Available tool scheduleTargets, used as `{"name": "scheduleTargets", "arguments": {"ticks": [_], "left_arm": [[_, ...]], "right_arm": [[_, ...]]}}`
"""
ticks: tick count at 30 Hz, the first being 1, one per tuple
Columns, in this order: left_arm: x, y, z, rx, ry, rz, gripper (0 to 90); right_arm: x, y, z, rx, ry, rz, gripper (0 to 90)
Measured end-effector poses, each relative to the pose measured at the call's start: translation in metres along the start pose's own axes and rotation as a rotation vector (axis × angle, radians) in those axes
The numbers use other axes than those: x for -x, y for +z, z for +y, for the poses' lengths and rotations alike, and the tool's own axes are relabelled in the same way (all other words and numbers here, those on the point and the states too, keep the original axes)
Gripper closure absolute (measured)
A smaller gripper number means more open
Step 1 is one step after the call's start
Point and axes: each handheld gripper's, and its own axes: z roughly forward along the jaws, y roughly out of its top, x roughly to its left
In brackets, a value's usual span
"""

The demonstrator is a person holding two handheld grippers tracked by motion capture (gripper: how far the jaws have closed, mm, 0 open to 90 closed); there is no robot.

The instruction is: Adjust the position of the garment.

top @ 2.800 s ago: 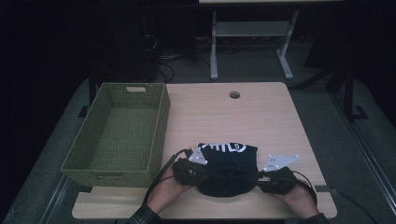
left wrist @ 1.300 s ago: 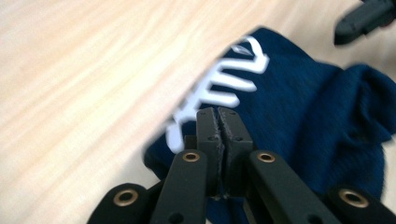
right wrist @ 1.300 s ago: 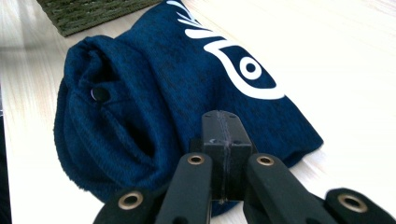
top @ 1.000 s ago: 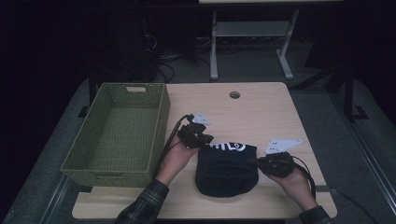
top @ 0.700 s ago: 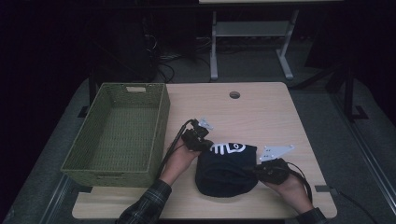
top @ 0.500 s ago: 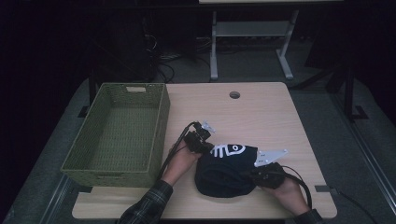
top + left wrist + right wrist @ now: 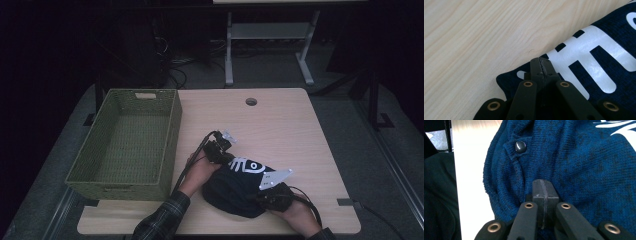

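Note:
A dark navy knit garment (image 7: 235,187) with a white print lies bunched on the near part of the wooden table (image 7: 285,130). My left gripper (image 7: 228,158) is at its far left corner. In the left gripper view its jaws (image 7: 541,61) are shut, with the tips over the garment's edge (image 7: 579,50) and no cloth seen between them. My right gripper (image 7: 254,197) lies against the garment's near right side. Its jaws (image 7: 543,184) are shut and rest on the knit fabric (image 7: 579,157) below a dark button (image 7: 520,146).
A green woven basket (image 7: 172,135) stands empty at the table's left side, close to my left forearm. A round cable hole (image 7: 251,101) is at the far middle of the table. Bare wood stretches behind and to the right of the garment.
Both grippers have come down and inward onto the garment: the left from beyond its far left corner, the right from its right side toward the near edge. The garment looks more bunched.

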Motion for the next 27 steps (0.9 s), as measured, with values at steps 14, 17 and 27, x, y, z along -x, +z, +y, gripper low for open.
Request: {"name": "scheduleTargets", "arguments": {"ticks": [14, 17, 27], "left_arm": [[0.032, -0.058, -0.018, 0.034, 0.015, -0.017, 89.7], [0.034, -0.054, -0.024, 0.014, 0.002, -0.023, 89.6], [0.032, -0.034, -0.041, -0.047, -0.022, -0.043, 90.0]], "right_arm": [[0.016, -0.032, 0.005, 0.114, 0.037, -0.077, 89.7], [0.019, -0.024, 0.001, 0.072, 0.052, -0.078, 89.7], [0.018, -0.009, -0.002, 0.002, 0.052, -0.077, 89.9]]}}
